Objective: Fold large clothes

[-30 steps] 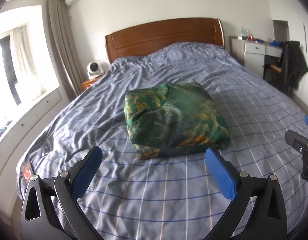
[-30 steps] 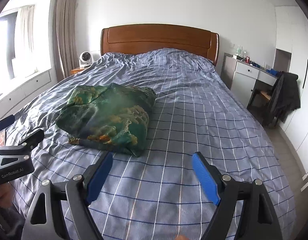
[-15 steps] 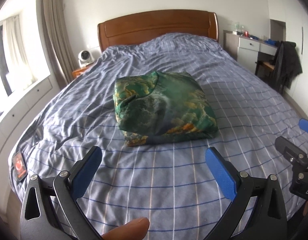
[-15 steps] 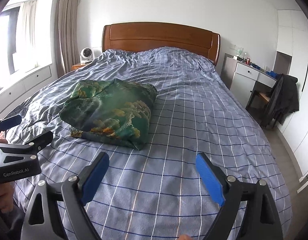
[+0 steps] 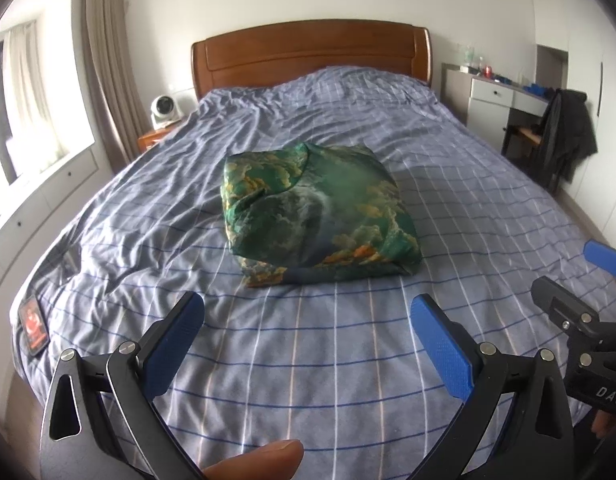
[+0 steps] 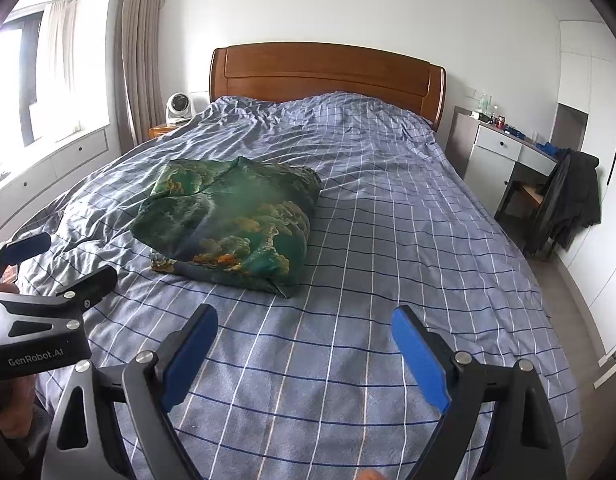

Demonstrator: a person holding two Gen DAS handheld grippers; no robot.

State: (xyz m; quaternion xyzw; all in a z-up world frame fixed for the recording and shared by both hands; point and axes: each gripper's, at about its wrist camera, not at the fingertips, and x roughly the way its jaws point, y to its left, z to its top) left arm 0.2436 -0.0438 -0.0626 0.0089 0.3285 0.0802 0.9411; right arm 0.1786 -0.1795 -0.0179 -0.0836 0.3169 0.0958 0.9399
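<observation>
1. Through the left wrist camera, you are holding the left gripper (image 5: 306,314) above the near part of the bed (image 5: 308,360), its blue pads spread wide with only checked bedding between them. The folded green garment (image 5: 320,216) is lying mid-bed just past the fingertips, touching neither pad. A small red-and-black item (image 5: 33,320) is resting on the bed's left edge, a white fan (image 5: 164,110) is sitting on the nightstand, and a dark jacket (image 5: 566,136) is hanging over a chair by the desk. Nothing is blocking the way to the garment.

2. Through the right wrist camera, you are holding the right gripper (image 6: 304,330) spread wide and empty, having just been opening further. The garment (image 6: 232,220) is lying ahead and left, apart from both pads. The other gripper (image 6: 48,280) is showing at the left edge.
</observation>
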